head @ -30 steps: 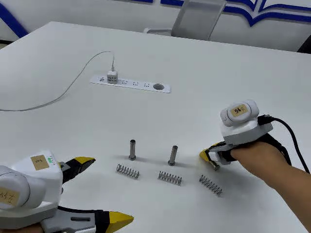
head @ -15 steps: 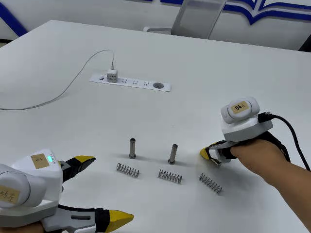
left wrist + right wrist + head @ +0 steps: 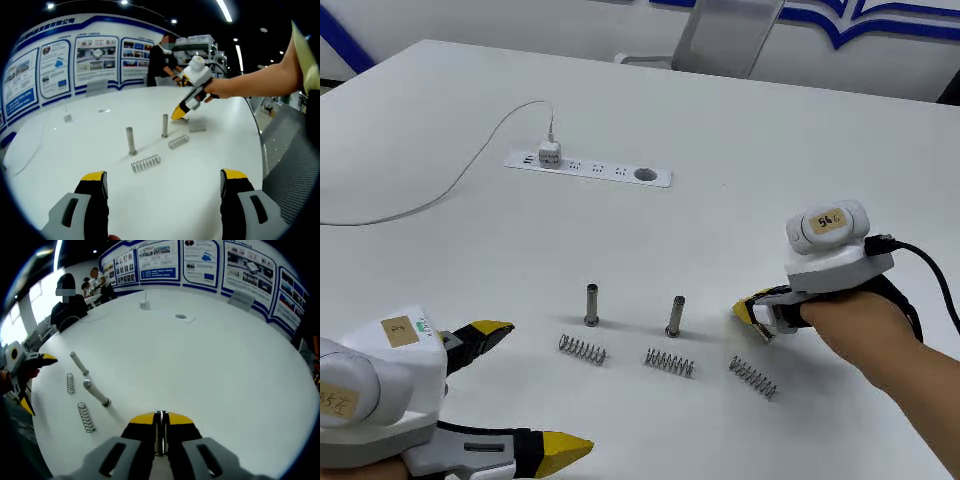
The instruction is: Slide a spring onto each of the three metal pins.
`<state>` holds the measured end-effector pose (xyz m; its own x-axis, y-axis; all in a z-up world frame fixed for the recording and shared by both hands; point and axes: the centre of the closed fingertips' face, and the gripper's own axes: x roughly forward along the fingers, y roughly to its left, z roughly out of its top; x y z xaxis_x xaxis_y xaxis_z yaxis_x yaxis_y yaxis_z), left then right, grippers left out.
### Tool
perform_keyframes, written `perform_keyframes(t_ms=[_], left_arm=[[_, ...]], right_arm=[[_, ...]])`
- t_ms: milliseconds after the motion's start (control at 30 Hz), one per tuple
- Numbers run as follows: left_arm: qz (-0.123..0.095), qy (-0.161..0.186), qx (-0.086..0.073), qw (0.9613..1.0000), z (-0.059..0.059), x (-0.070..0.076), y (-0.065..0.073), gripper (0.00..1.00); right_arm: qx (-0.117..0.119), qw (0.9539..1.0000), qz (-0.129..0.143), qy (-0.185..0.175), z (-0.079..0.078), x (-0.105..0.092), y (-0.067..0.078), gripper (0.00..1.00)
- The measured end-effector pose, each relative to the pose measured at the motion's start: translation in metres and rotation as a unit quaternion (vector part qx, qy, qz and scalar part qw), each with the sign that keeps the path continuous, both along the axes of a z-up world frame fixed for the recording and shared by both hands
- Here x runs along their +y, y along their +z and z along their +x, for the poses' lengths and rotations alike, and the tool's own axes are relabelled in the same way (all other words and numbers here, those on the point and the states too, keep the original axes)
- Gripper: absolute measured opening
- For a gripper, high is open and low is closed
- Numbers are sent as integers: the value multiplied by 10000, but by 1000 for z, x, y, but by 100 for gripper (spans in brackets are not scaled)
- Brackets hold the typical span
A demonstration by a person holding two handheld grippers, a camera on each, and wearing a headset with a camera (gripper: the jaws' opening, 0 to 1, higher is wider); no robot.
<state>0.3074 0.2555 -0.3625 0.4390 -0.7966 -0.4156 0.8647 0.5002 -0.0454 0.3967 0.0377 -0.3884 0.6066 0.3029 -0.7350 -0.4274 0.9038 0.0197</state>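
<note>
My right gripper (image 3: pixel 755 313) has its fingers pinched on the held pin (image 3: pixel 160 434), and its tag (image 3: pixel 827 219) is unreadable. My left gripper (image 3: pixel 164 175) has its fingers spread wide. The left pin (image 3: pixel 591 303) and middle pin (image 3: pixel 675 316) stand just beyond the row of springs (image 3: pixel 669 363).

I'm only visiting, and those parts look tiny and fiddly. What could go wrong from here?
Two likely ones. The right tongs are shut on a thin held pin; it might slip or tilt when the nearby spring is pushed on. The left standing pin and the middle standing pin have nothing holding them, so the open left tongs, reaching for the left spring beside them, could knock one over.
</note>
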Motion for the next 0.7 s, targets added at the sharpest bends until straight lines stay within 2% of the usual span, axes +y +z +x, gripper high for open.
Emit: perform_keyframes(t_ms=[300,700], left_arm=[[-5,-26,-27,10000,-1,-1,2,95],[-12,-39,-47,10000,0,-2,4,95]], right_arm=[[-213,9998,22,58,-9,1,17,9],[-369,9993,94,45,-18,1,27,9]])
